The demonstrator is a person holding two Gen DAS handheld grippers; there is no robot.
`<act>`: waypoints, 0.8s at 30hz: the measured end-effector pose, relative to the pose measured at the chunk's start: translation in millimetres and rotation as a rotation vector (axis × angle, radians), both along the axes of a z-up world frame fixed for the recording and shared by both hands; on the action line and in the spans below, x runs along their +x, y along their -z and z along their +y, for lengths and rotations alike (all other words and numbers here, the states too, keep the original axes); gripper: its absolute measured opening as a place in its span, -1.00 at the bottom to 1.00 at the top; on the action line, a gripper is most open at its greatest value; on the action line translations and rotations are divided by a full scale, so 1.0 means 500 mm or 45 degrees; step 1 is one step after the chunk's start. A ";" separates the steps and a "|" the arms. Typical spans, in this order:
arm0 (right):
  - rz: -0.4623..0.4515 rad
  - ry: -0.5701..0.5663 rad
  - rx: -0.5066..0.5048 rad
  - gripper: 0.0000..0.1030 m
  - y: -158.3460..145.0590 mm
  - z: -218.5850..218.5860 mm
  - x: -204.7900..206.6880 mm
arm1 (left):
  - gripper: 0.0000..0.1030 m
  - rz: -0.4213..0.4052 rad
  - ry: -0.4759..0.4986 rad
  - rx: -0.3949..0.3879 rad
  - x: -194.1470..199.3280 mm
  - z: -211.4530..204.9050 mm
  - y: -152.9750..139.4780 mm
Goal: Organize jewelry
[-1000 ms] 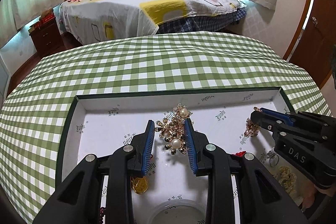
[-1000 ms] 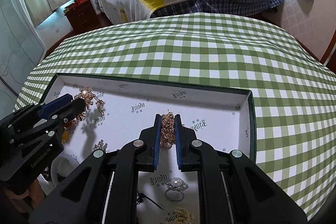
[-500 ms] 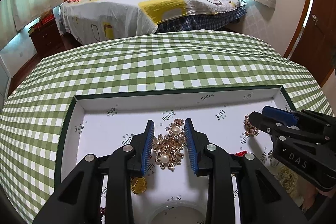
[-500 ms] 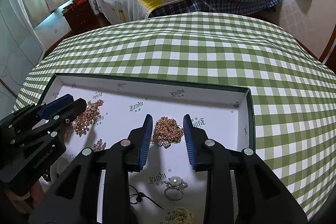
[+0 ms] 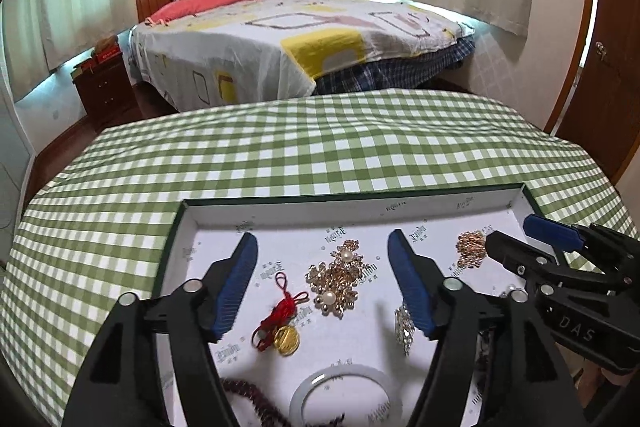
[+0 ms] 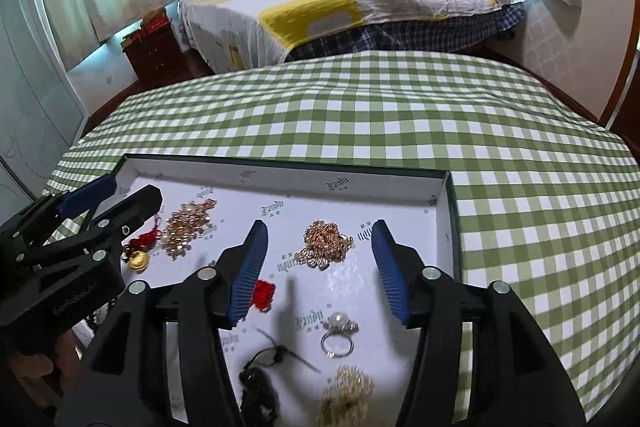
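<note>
1. Looking through the left wrist: the left claw (image 5: 320, 249), clamped on the pearl brooch (image 5: 337, 279) a second ago, now gapes wide; the spiky gilt brooch lies freed mid-tray (image 5: 280, 217).
2. Right wrist: the right claw (image 6: 318, 233) has likewise spread, dropping the crumpled gold chain (image 6: 327, 243) near the tray's far right corner. Both pieces look placed.

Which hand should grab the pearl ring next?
Probably the right gripper: the pearl ring lies just below its open jaws. The left gripper is farther away, over the pearl brooch.
</note>
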State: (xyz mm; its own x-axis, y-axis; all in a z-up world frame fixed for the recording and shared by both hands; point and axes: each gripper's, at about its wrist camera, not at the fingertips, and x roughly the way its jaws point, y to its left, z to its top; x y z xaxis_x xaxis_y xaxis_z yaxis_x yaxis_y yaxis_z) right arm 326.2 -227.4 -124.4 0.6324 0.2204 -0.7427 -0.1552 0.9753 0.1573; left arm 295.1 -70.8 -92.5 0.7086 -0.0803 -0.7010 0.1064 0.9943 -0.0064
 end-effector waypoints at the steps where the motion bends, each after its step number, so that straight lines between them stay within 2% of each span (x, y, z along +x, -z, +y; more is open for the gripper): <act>1: -0.012 0.001 0.001 0.11 -0.006 0.000 -0.011 | 0.35 -0.008 -0.004 0.001 -0.011 0.002 -0.007; 11: -0.120 0.037 0.019 0.31 -0.058 -0.018 -0.165 | 0.54 -0.115 -0.089 0.009 -0.156 0.043 -0.072; 18: -0.161 0.047 -0.008 0.41 -0.074 -0.016 -0.282 | 0.60 -0.124 -0.148 0.001 -0.252 0.070 -0.086; 24: -0.201 0.033 -0.036 0.49 -0.095 -0.014 -0.349 | 0.61 -0.147 -0.158 -0.017 -0.324 0.081 -0.104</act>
State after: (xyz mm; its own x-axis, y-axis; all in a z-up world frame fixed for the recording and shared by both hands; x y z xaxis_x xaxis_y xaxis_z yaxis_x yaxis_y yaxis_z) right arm 151.8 -234.4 -76.7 0.7467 0.1828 -0.6396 -0.1506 0.9830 0.1052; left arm 133.1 -30.5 -40.6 0.7894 0.0043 -0.6138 -0.0166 0.9998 -0.0144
